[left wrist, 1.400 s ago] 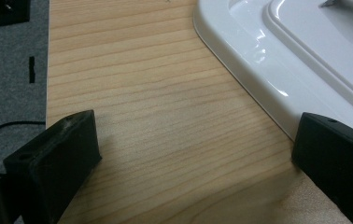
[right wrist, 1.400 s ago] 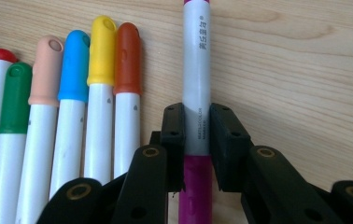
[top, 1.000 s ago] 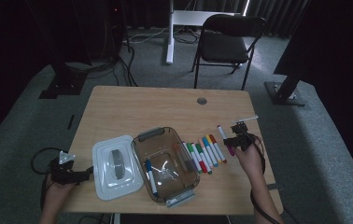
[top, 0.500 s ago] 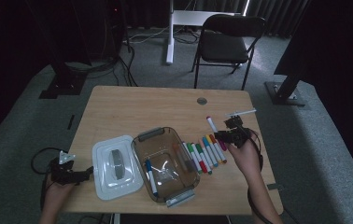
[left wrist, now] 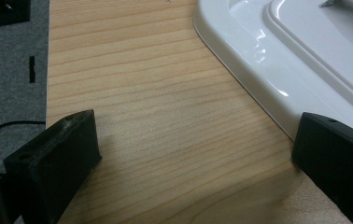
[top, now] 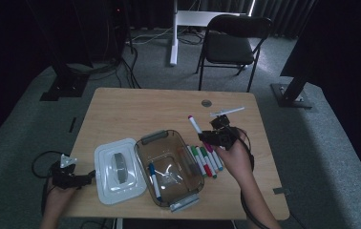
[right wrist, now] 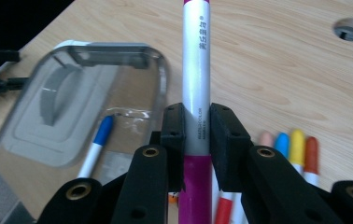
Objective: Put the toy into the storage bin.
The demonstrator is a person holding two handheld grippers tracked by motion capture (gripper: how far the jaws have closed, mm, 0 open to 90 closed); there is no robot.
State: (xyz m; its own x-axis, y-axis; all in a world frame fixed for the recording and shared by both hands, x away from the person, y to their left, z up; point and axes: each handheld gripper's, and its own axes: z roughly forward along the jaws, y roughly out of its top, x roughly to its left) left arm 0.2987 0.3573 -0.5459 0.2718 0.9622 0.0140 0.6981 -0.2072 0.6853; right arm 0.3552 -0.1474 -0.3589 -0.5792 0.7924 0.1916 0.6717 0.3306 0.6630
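Note:
My right gripper (top: 207, 137) is shut on a marker (top: 195, 125) with a white barrel and a magenta end, held above the table just right of the clear container (top: 146, 153). In the right gripper view the marker (right wrist: 196, 70) runs straight up between the pads of my right gripper (right wrist: 196, 135). A blue marker (top: 153, 179) lies inside the container. Several coloured markers (top: 208, 162) lie in a row right of it. My left gripper (top: 85, 177) rests open at the table's front left, beside the white lid (top: 104, 164). Nothing lies between its fingers (left wrist: 53, 158), and the lid (left wrist: 305, 56) is close by.
A white pen-like stick (top: 227, 111) lies at the back right of the table, near a round hole (top: 207, 103). A folding chair (top: 231, 45) stands beyond the table. Bare wood stretches across the far half of the table (top: 135, 109).
My right gripper has lifted the magenta marker from the row and carried it up and left toward the container. The left gripper has stayed put.

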